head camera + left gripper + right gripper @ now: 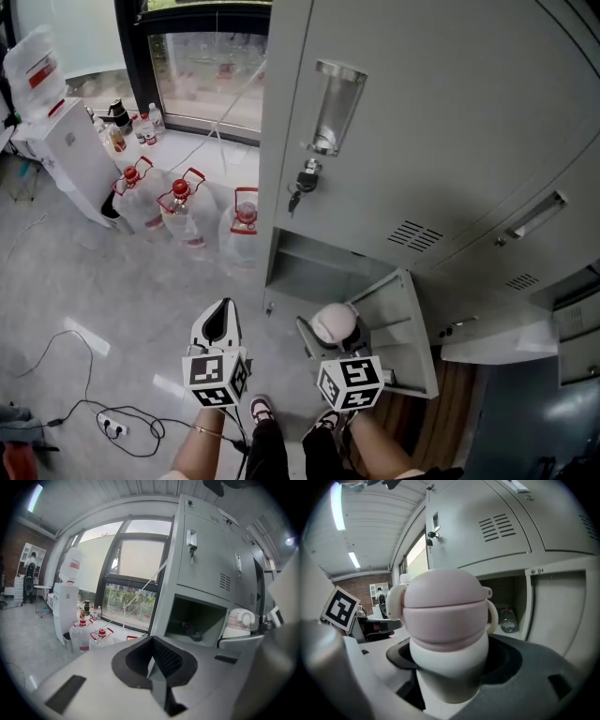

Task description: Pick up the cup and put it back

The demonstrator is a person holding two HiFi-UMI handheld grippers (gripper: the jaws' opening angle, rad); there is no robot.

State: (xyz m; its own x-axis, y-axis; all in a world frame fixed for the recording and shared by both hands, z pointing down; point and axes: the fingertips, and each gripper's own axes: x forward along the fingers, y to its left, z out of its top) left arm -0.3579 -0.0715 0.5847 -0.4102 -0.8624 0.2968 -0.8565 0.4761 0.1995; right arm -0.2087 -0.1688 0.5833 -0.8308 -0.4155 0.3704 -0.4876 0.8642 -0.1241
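Note:
The cup point(334, 323), white with a pink lid and side handles, stands upright between the jaws of my right gripper point(333, 332), which is shut on its body. It fills the right gripper view, cup point(445, 630) in front, right gripper point(450, 667) around its lower part. Beyond it is the open bottom locker compartment point(513, 597) with a clear bottle point(508, 620) inside. My left gripper point(218, 323) hangs to the left of the cup, pads together, holding nothing. In the left gripper view the left gripper point(152, 660) points toward the same compartment point(197, 618).
The compartment's grey door point(408, 328) swings open to the right of the cup. A key point(302, 183) hangs in the locker above. Water jugs point(183, 211) and a dispenser point(61, 141) stand at the left. A power strip point(112, 427) with cable lies on the floor.

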